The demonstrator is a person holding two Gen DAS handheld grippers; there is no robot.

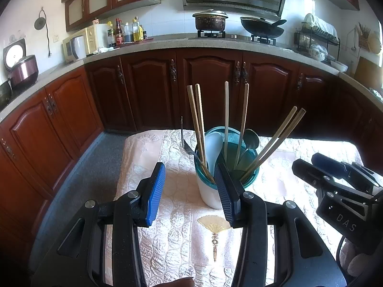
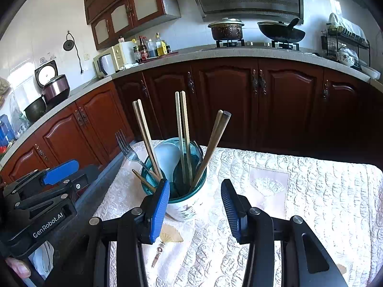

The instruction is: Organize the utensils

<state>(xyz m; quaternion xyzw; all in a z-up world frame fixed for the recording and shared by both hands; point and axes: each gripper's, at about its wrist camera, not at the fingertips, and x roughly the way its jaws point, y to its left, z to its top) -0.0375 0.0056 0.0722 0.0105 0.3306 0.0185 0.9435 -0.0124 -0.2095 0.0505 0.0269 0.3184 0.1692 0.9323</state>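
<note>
While both tongs hang parted and empty over the quilted tablecloth (image 2: 299,191), nothing lies between the blue pads of the left gripper (image 1: 190,189) or of the right gripper (image 2: 195,209); each stands roughly half open, just short of the utensil holder (image 2: 182,203), a white cup with a teal rim near the cloth's far edge; in it stand several pairs of wooden chopsticks (image 1: 198,122), a metal fork (image 2: 124,144), a dark metal spoon (image 1: 251,138) and what looks like a pale plastic spoon (image 2: 167,160), though its shape is hard to make out behind the sticks; the chopsticks should be light, stiff and a little grippy, best pinched across the upper shaft where they fan apart; the fork and spoon are heavier and slick, so a grip on the flat of the handle seems safer; the holder looks top-heavy and may tip if a stick is dragged sideways rather than lifted straight out.
</note>
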